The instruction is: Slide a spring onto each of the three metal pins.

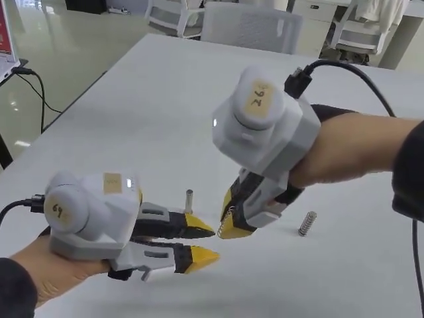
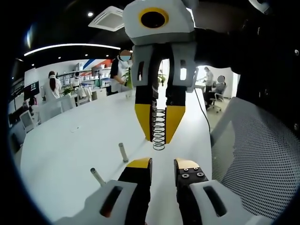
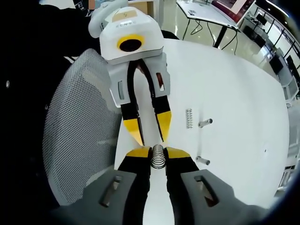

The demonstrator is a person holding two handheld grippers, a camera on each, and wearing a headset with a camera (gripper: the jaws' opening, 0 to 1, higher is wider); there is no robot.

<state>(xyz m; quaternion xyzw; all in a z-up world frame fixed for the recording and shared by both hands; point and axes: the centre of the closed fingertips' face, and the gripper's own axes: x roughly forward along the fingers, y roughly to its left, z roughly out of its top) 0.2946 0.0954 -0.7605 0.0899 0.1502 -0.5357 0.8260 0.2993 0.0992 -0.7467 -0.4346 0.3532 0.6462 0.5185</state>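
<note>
Right claw [image 3: 158, 152] grips a spring [image 3: 158, 160]; left claw [image 2: 163, 162], directly opposite it, stands slightly parted, holding nothing.

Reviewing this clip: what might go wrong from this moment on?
The right tool pinches the spring only between its tips; it may slip or pop free when pushed onto a pin. The open left tool sits close beside that pin and might knock it. The loose spring could roll if bumped.
</note>
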